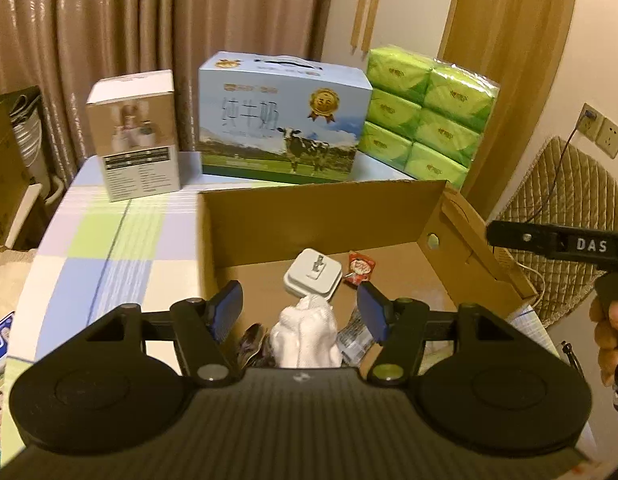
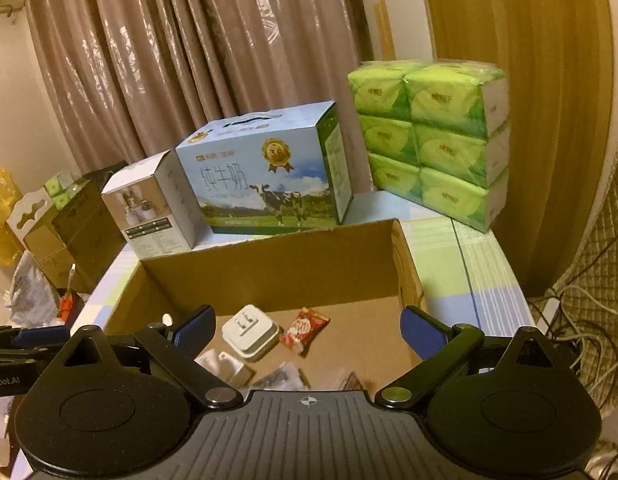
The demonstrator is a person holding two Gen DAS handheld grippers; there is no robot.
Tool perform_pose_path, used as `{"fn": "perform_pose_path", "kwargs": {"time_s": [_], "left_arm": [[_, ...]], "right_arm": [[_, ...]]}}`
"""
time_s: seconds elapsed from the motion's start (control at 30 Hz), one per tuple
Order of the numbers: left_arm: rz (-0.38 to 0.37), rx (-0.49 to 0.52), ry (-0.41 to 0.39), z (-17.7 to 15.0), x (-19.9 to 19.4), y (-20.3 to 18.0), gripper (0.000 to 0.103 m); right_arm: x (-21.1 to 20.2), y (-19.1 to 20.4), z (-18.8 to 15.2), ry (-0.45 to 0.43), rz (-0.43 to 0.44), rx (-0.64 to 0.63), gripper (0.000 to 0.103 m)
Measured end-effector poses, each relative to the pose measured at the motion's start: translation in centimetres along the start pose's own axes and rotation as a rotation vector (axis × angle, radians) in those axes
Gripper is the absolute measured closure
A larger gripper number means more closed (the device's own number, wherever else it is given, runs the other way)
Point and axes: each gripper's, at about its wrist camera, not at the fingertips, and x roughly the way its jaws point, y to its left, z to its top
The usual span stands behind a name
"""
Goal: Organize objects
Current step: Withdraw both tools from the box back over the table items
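An open cardboard box (image 1: 309, 216) (image 2: 269, 264) stands on the checked table. Inside lie a white plug adapter (image 1: 313, 274) (image 2: 251, 336), a red candy wrapper (image 1: 359, 270) (image 2: 305, 328), a white cloth (image 1: 307, 336), a clear wrapper (image 1: 351, 340) and dark packets (image 2: 279, 378). My left gripper (image 1: 301, 312) is open above the box, its jaws either side of the white cloth and not touching it. My right gripper (image 2: 309, 332) is open and empty over the box's near part. The right gripper's body (image 1: 557, 244) shows at the right of the left wrist view.
Behind the box stand a small white carton (image 1: 137, 140) (image 2: 157, 208), a blue milk case with a cow (image 1: 281, 120) (image 2: 265, 172) and a green tissue pack (image 1: 425, 112) (image 2: 433, 144). Curtains hang behind. Cables (image 2: 569, 312) and a quilted cover (image 1: 565, 200) lie right.
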Motion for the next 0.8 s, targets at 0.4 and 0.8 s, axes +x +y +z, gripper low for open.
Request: {"fn": "perform_pose_path", "kwargs": {"time_s": [0.4,0.8], "left_arm": [[0.047,-0.065,-0.017,-5.1,-7.4,1.2,0.020],[0.097,-0.090,0.001,-12.7,-14.1,1.8,0.005]], "right_arm": [[-8.3,1.3,-6.0,0.008,0.042,0.086,0.002],[-14.3,3.6,-15.6,0.070,0.051,0.128,0.002]]}}
